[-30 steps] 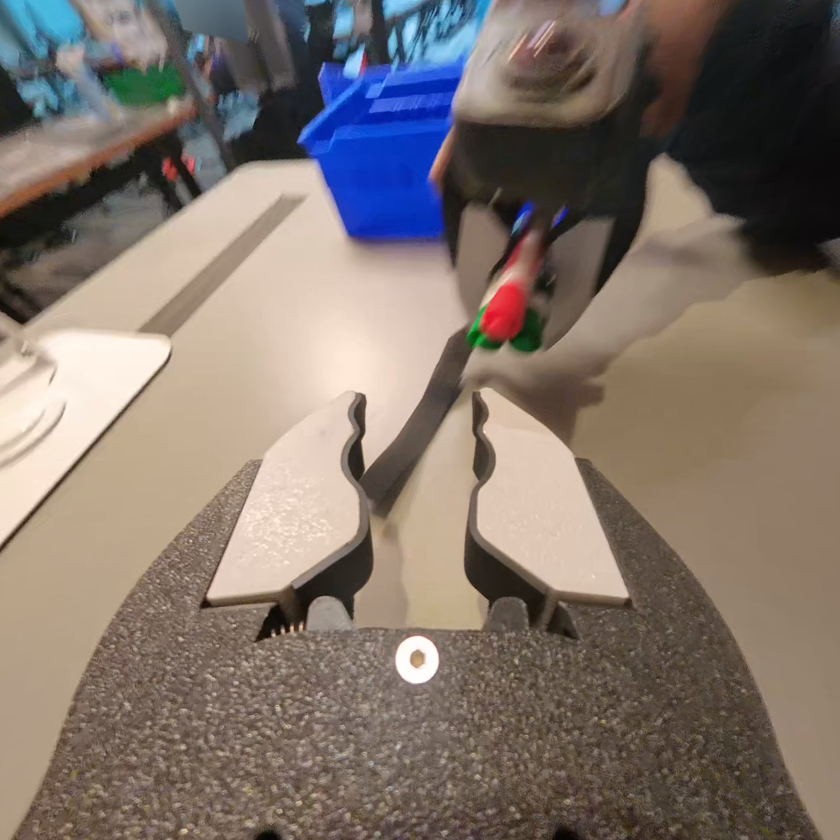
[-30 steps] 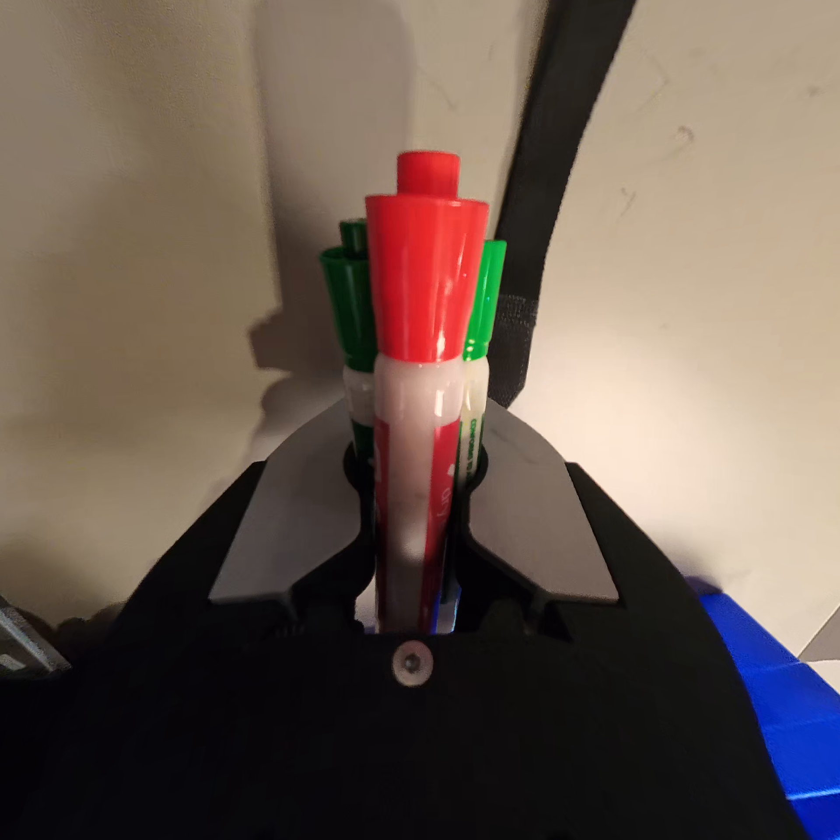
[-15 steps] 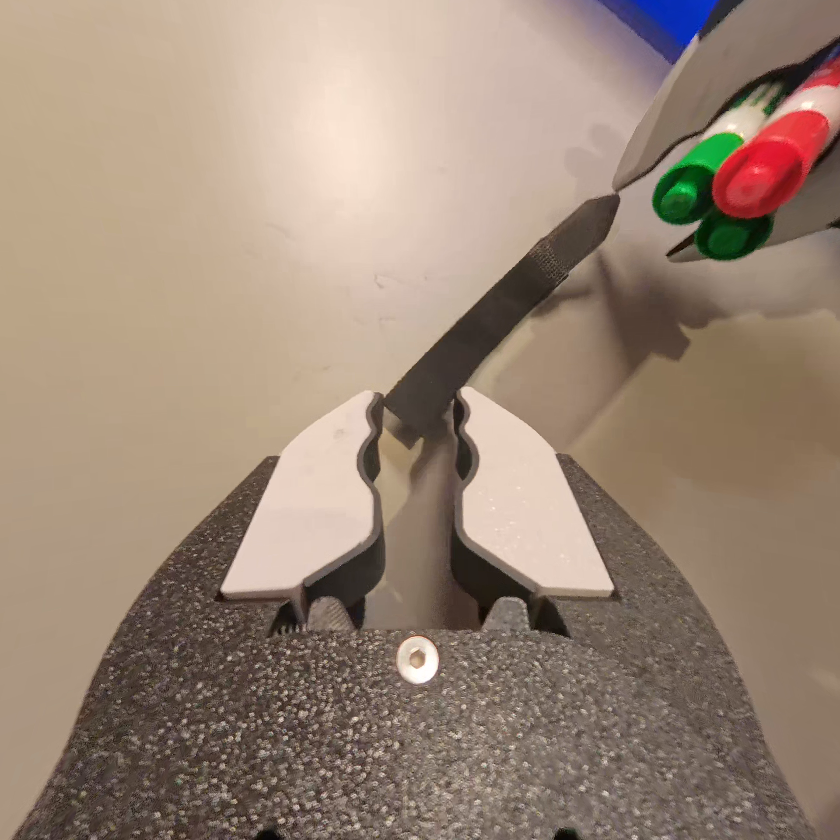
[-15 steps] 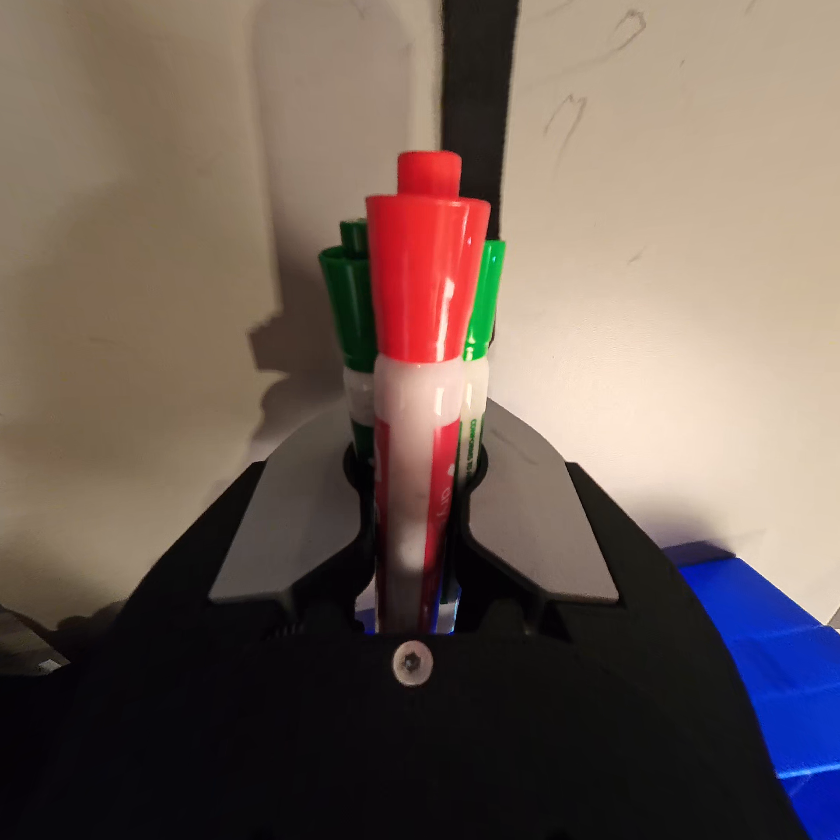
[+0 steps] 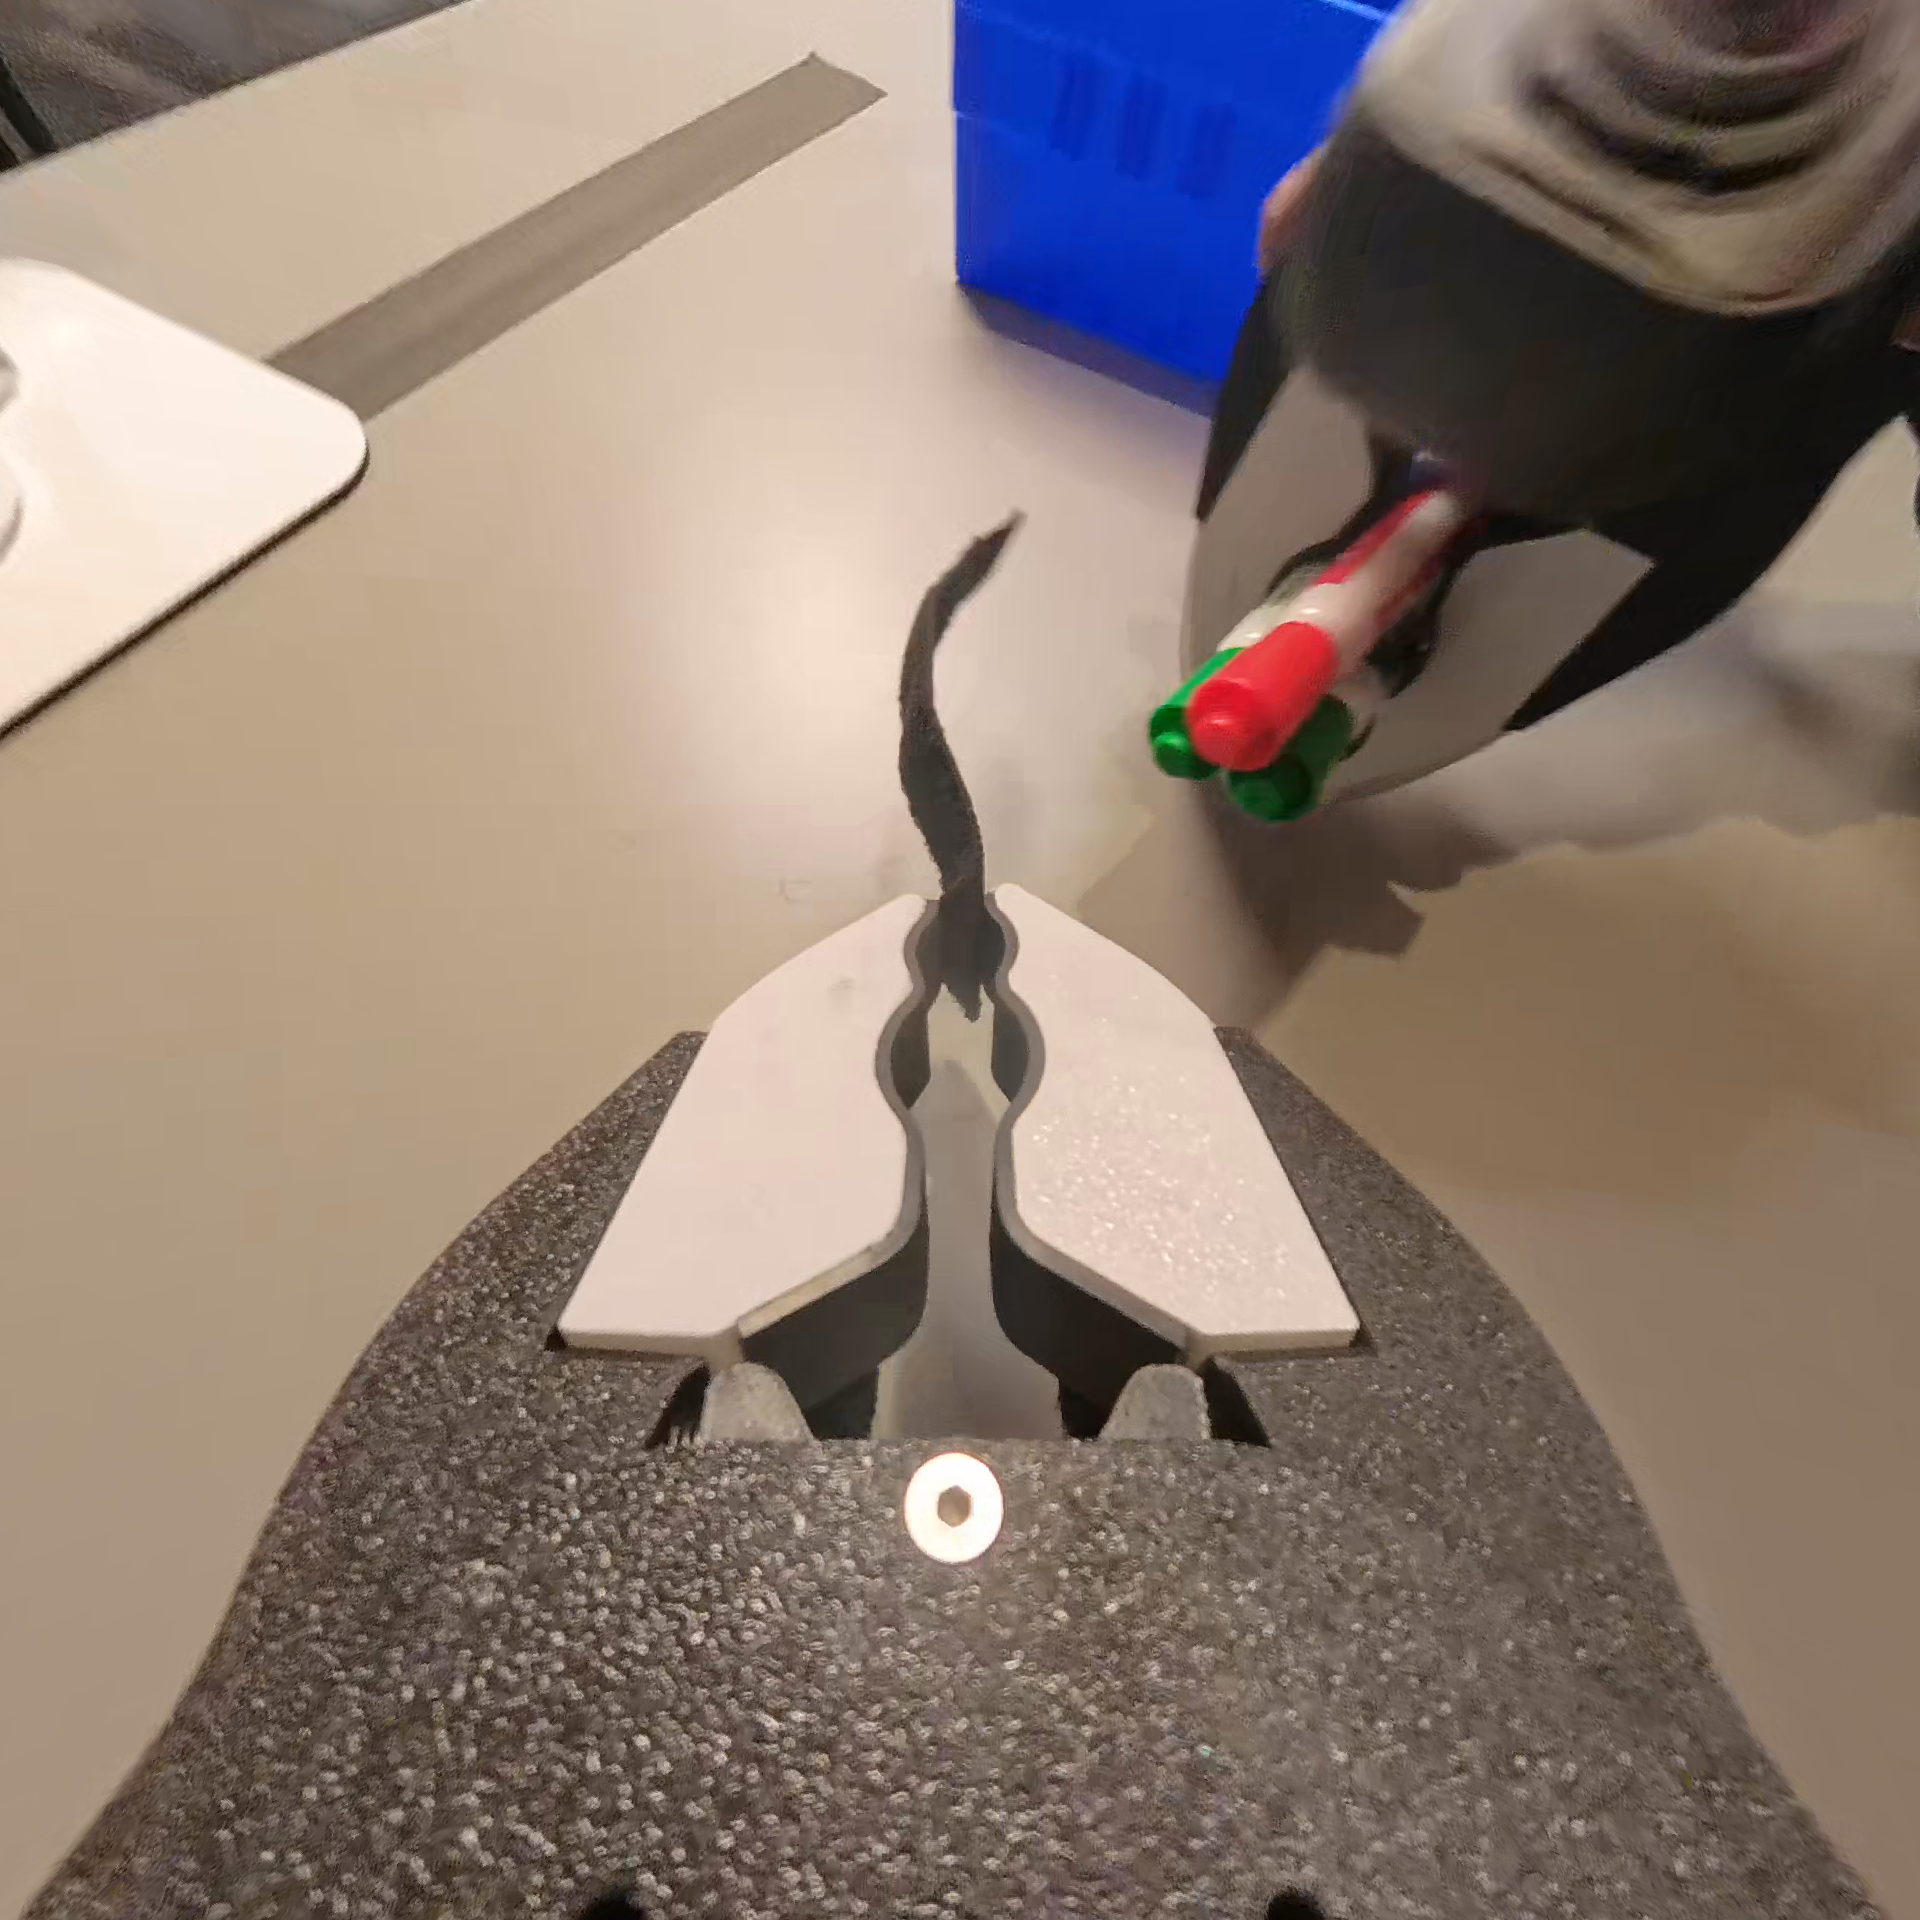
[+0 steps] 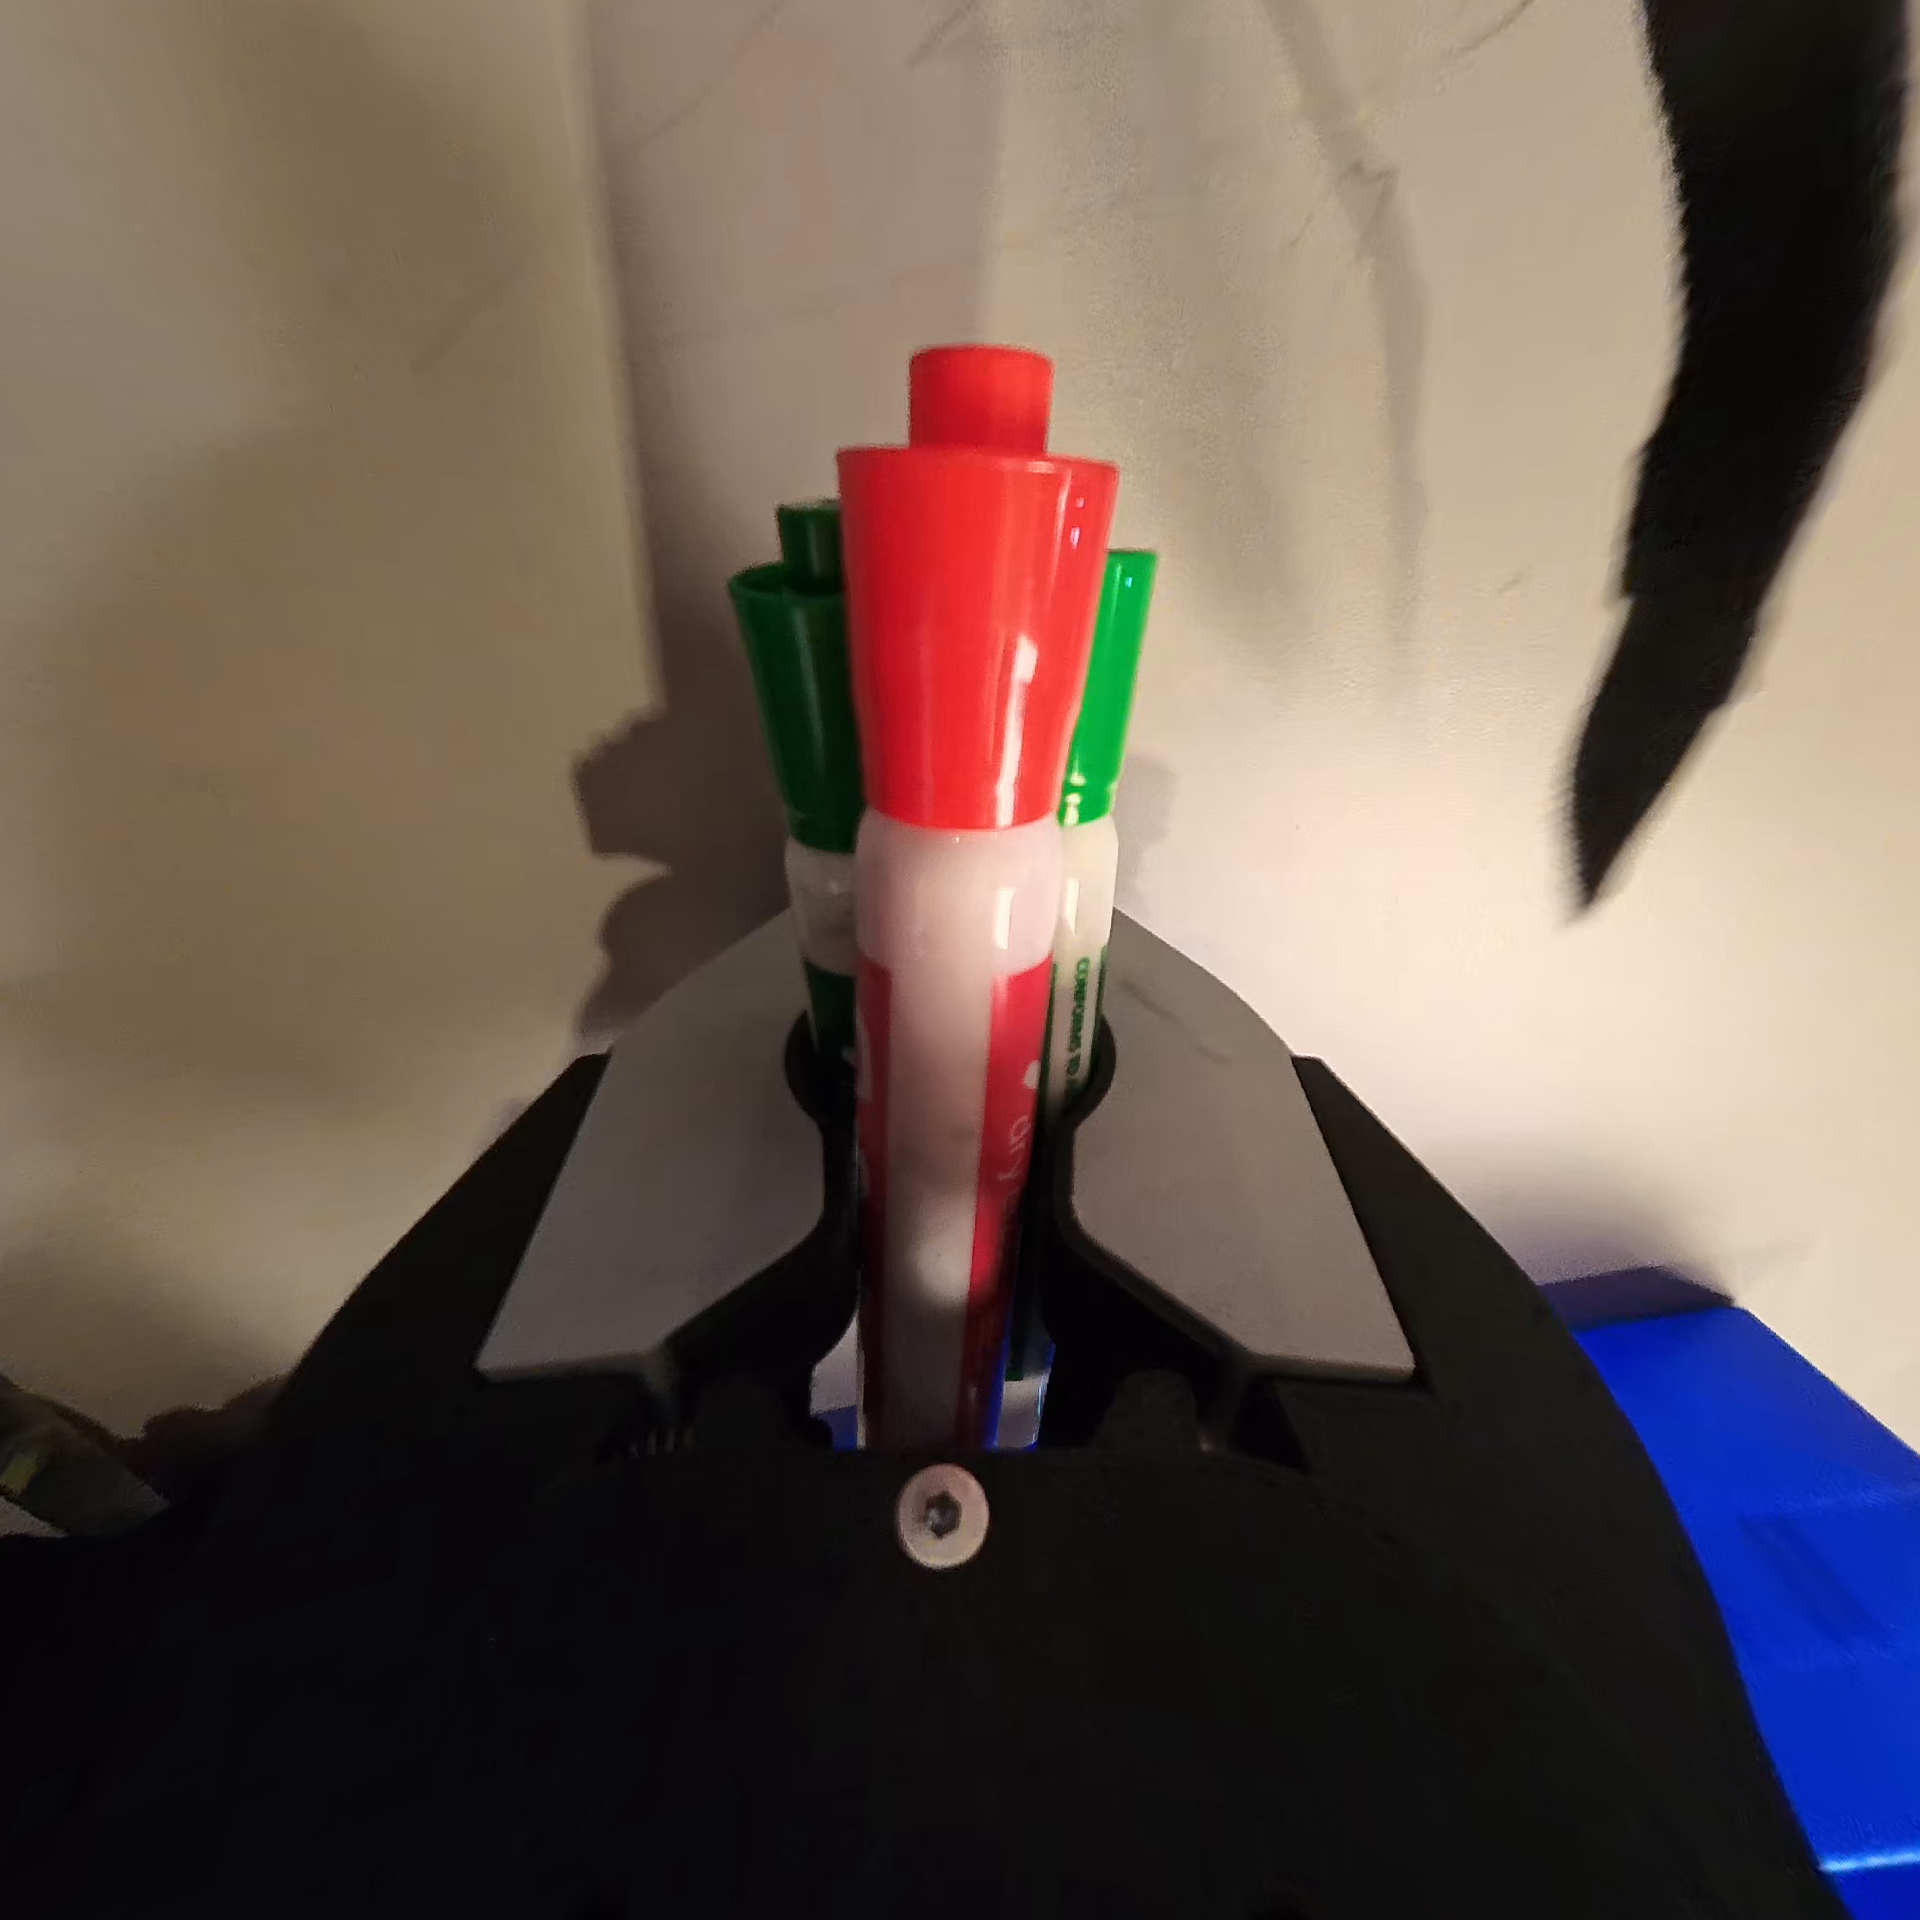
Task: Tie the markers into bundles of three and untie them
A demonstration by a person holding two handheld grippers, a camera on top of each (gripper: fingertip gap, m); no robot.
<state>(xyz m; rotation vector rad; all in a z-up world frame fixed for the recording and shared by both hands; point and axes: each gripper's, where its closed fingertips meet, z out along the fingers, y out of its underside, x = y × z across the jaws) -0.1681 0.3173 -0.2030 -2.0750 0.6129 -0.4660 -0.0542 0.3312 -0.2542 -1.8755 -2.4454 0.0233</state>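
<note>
My left gripper (image 5: 960, 914) is shut on one end of a black strap (image 5: 940, 748), which rises free above the beige table (image 5: 520, 727). My right gripper (image 6: 951, 1039) is shut on three markers: a red-capped one (image 6: 971, 644) on top and two green-capped ones (image 6: 795, 686) beside and under it. In the left wrist view the right gripper (image 5: 1382, 665) holds the markers (image 5: 1252, 717) caps down, just right of the strap. In the right wrist view the strap's free end (image 6: 1756, 520) hangs at the upper right, apart from the markers.
A blue bin (image 5: 1101, 177) stands at the back of the table and shows at the lower right of the right wrist view (image 6: 1787, 1558). A white flat base (image 5: 145, 468) lies at the far left. A dark strip (image 5: 582, 208) runs along the table. Spacing between my two grippers at the tips: around 12 centimeters.
My left gripper has shut on the strap's end and lifted it off the table. The strap now hangs free, to the right of the markers in the right wrist view.
</note>
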